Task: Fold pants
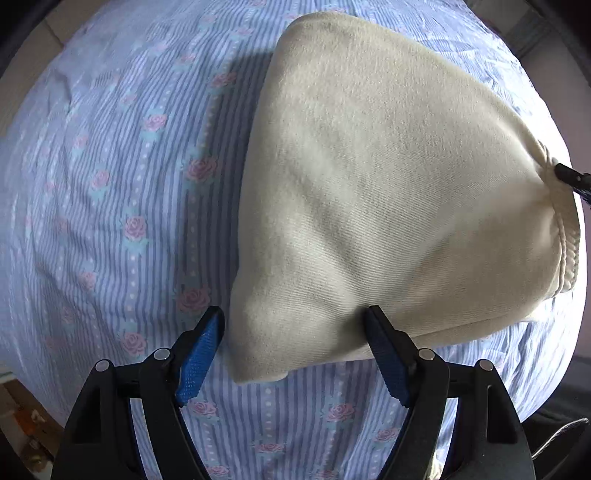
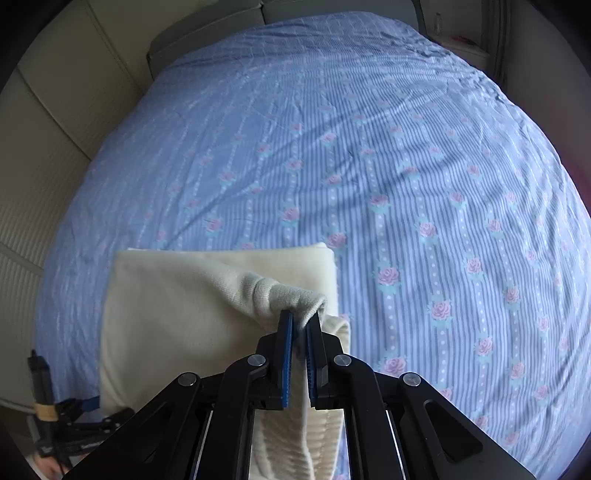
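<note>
Cream pants (image 1: 369, 192) lie folded on a blue striped floral bedsheet (image 1: 110, 203). My left gripper (image 1: 295, 321) is open, its blue-padded fingers apart over the near left corner of the pants, holding nothing. The right gripper's tip (image 1: 570, 177) shows at the right edge, pinching the ribbed waistband corner. In the right wrist view my right gripper (image 2: 300, 321) is shut on the waistband (image 2: 291, 297) of the pants (image 2: 177, 314) and lifts it slightly. The left gripper (image 2: 74, 413) shows at the lower left.
The bedsheet (image 2: 406, 166) covers a wide bed. A padded beige wall (image 2: 48, 147) runs along the left side, a headboard (image 2: 221, 29) at the far end. Floor and clutter (image 1: 26, 424) show past the bed's edge.
</note>
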Tool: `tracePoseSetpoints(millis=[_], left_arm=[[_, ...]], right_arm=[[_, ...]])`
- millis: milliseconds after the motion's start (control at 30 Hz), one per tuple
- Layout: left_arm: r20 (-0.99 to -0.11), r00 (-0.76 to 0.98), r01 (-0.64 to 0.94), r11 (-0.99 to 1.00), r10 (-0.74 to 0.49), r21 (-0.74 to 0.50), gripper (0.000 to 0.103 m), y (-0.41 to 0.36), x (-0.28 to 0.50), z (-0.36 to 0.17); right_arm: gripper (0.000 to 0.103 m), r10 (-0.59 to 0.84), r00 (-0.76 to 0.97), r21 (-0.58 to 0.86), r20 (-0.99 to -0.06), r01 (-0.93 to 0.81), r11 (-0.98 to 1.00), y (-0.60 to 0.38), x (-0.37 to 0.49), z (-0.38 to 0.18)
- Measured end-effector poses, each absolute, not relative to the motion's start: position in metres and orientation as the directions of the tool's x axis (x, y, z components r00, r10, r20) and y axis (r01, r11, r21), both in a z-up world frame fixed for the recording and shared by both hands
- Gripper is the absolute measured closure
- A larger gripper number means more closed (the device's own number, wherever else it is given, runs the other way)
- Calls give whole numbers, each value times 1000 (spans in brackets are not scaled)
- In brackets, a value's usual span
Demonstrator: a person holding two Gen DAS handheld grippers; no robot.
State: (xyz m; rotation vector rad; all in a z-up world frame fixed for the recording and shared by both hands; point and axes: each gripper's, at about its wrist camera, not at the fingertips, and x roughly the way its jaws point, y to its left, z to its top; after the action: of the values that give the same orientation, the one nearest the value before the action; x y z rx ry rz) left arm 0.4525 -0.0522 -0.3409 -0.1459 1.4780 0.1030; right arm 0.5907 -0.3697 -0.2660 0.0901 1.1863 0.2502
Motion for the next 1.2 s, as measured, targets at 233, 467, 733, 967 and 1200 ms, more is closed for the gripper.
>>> tracePoseSetpoints(millis=[233,467,733,967,1200], left_arm=[[-993,105,-113,993,51,39,23,-64,457,-322],[-970,220,-109,991,102,80,16,-65,444,-265],[-936,310,-96,985,168,145,14,-89,432,-212],[-928,306,-75,977,211,197,14,-106,407,-208],[-929,300,-66,976,218,208,14,-120,390,-210]], right_arm=[[55,114,302,104,-947,-48,993,-389,588,-294],[32,84,349,63,-933,-73,995,-410,530,-257],[25,275,334,291,-902,-1,957,-415,505,-273],[25,261,286,289,-922,58,956,-407,499,-321],[25,253,263,295,-931,136,946,-438,486,-345]])
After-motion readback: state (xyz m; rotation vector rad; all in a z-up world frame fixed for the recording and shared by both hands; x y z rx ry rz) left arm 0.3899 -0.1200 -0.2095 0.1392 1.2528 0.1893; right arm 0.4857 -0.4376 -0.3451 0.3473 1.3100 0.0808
